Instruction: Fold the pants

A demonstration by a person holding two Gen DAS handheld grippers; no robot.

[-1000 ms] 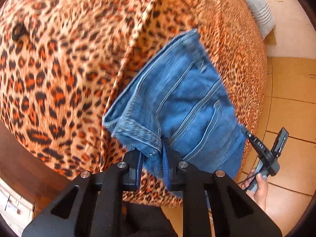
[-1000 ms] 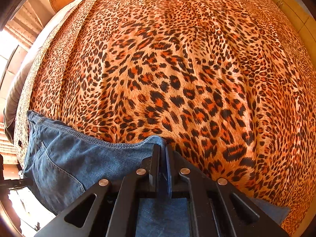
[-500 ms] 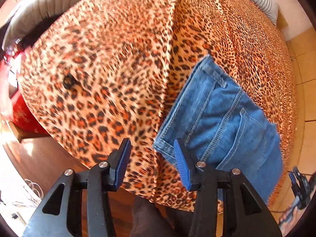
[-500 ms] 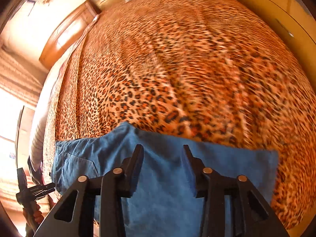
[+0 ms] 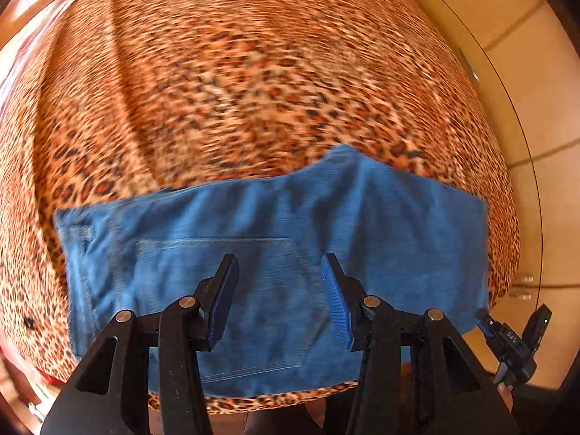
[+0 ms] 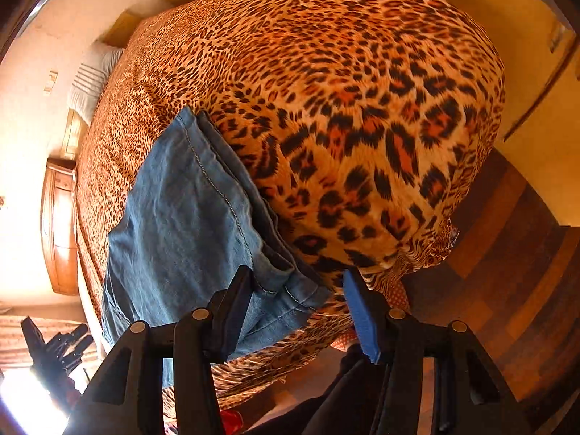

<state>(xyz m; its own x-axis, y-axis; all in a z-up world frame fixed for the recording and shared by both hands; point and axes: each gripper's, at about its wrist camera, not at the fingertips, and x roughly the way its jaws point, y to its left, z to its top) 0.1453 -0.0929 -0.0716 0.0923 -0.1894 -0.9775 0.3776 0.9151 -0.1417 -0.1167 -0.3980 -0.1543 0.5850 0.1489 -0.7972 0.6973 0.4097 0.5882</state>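
The blue jeans (image 5: 275, 253) lie folded flat near the bed's front edge, back pocket up. My left gripper (image 5: 279, 264) hovers open above the pocket, with its pads clear of the cloth. In the right wrist view the jeans (image 6: 181, 217) run away to the left. Their layered corner lies under and between the fingers of my right gripper (image 6: 297, 275). That gripper's jaws are closing and its pads stand off the denim. The right gripper (image 5: 514, 337) shows at the lower right of the left wrist view. The left gripper (image 6: 54, 340) shows at the lower left of the right wrist view.
A leopard-print bedspread (image 6: 362, 108) covers the whole bed. A striped pillow (image 6: 90, 83) and a wooden headboard (image 6: 59, 224) are at its far end. Dark wooden floor (image 6: 507, 253) runs past the bed's corner. Pale tiled floor (image 5: 525, 108) lies beyond the bed.
Both grippers let go of the jeans and opened. The left one swung round over the pocket. The right one moved to the jeans' corner at the bed's edge.
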